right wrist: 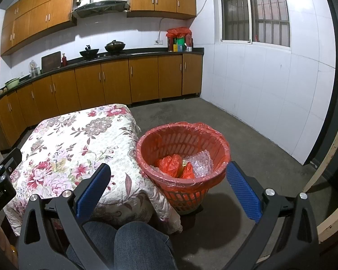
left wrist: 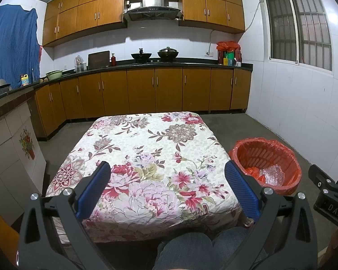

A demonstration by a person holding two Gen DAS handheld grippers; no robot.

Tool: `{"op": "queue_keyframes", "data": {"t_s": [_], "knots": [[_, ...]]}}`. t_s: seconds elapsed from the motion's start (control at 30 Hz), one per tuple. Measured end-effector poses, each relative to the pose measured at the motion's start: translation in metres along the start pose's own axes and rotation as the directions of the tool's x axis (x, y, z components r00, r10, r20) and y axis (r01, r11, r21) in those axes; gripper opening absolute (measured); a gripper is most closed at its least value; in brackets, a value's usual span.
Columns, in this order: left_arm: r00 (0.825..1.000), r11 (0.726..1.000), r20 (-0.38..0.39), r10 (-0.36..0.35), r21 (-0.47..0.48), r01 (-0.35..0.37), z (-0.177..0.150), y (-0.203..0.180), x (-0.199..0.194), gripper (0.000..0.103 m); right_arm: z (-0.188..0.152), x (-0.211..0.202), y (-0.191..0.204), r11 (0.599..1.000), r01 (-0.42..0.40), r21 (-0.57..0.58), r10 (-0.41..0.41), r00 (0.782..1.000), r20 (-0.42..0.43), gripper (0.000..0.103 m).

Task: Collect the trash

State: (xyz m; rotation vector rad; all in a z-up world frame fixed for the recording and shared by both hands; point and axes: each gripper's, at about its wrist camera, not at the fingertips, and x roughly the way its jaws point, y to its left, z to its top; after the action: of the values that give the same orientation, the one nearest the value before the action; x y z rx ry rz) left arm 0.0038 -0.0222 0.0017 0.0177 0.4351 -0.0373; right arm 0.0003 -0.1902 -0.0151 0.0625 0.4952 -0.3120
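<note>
Both tools, left tool (left wrist: 167,186) and right tool (right wrist: 169,185), gape wide, gripping nothing. The red bin (right wrist: 223,148), holding crumpled trash (right wrist: 199,163), touches the floral bench's (right wrist: 67,139) right edge; bare floor (right wrist: 247,130) lies beyond

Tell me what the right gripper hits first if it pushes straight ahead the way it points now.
Most likely the red trash basket: the open right gripper frames its near rim, with trash inside. Depth is hard to judge through the fisheye.
</note>
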Motion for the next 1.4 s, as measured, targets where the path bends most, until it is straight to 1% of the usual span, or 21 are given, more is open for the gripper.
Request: {"op": "queue_keyframes", "data": {"t_s": [1.3, 1.4], "knots": [[1.000, 1.000, -0.012, -0.003, 0.000, 0.003, -0.006, -0.001, 0.004, 0.099, 0.001, 0.000, -0.002, 1.000, -0.001, 0.001, 0.001, 1.000, -0.005, 0.101], [1.000, 1.000, -0.018, -0.003, 0.000, 0.003, -0.012, -0.001, 0.004, 0.099, 0.002, 0.000, -0.002, 1.000, -0.001, 0.001, 0.001, 1.000, -0.005, 0.101]]}}
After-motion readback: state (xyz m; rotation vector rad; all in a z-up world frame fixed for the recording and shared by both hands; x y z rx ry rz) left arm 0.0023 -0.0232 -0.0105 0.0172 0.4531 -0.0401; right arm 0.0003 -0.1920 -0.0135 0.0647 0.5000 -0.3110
